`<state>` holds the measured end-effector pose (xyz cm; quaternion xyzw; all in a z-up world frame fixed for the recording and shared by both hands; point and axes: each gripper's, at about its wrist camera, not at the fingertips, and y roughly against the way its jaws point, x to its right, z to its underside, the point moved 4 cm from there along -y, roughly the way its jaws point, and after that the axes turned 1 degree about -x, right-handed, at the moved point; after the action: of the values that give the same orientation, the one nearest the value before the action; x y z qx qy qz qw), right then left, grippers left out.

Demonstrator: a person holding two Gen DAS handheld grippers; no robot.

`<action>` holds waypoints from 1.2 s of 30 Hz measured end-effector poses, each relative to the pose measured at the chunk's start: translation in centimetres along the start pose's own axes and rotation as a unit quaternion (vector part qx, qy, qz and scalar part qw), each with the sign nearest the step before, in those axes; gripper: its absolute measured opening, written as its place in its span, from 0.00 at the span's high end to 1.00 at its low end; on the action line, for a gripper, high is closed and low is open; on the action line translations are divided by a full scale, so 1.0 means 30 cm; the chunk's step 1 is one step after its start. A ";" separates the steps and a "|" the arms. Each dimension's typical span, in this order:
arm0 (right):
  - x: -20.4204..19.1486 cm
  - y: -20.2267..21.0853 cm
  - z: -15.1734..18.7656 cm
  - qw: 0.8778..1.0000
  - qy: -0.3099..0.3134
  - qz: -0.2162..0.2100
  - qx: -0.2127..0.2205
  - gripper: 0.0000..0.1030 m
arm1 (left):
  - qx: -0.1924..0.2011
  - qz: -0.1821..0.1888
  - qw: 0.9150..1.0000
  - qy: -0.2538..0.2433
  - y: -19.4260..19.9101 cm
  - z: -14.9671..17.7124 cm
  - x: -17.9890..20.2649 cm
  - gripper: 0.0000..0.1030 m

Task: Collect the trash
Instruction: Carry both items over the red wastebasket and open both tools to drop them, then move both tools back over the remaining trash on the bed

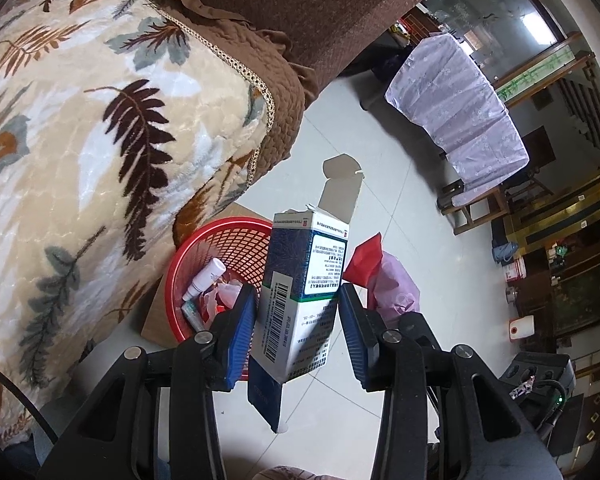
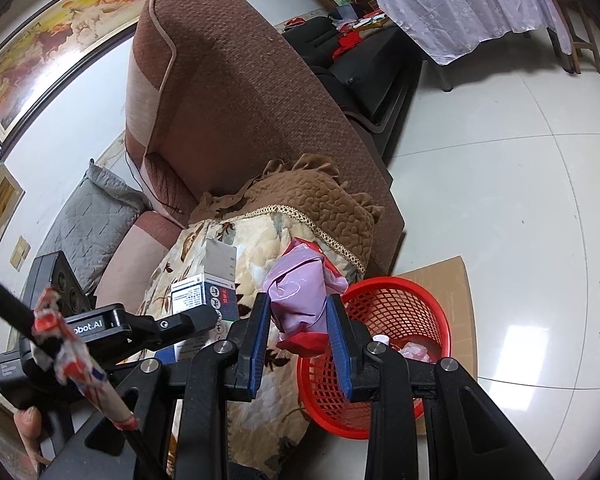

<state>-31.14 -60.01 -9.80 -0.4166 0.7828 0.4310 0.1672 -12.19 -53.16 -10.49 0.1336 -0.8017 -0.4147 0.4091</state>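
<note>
Both loads hang by the basket [image 1: 220, 248] at lower centre: left claw [image 1: 298, 320] pinches a box [image 1: 300, 292], right claw [image 2: 298, 320] pinches a bag [image 2: 300, 296]. Next, judging by this: centre over the rim, then spread.

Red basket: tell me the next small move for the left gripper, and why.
Probably carry the carton slightly left until it hangs over the red basket, then open. The left gripper clamps it with only its left edge above the rim; the rest overhangs floor.
</note>
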 end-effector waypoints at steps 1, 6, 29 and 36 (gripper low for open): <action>0.002 0.000 -0.001 1.000 0.000 0.001 0.000 0.69 | -0.002 -0.001 1.000 -0.001 -0.005 0.000 0.001 0.61; 0.026 -0.004 -0.005 1.000 -0.015 0.010 0.001 0.54 | -0.015 0.001 1.000 0.000 -0.028 0.002 -0.001 0.53; -0.340 0.038 0.071 0.994 0.065 -0.091 -0.018 0.40 | 0.132 -0.011 0.991 0.033 0.597 0.095 -0.218 0.47; -0.612 0.030 0.192 0.980 0.116 -0.154 -0.049 0.35 | 0.197 -0.042 0.976 0.087 0.892 0.175 -0.456 0.46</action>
<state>-21.45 -45.72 -1.21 -0.5868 0.7014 0.3868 0.1185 -4.27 -26.06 1.09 0.2802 -0.8227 -0.2526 0.4253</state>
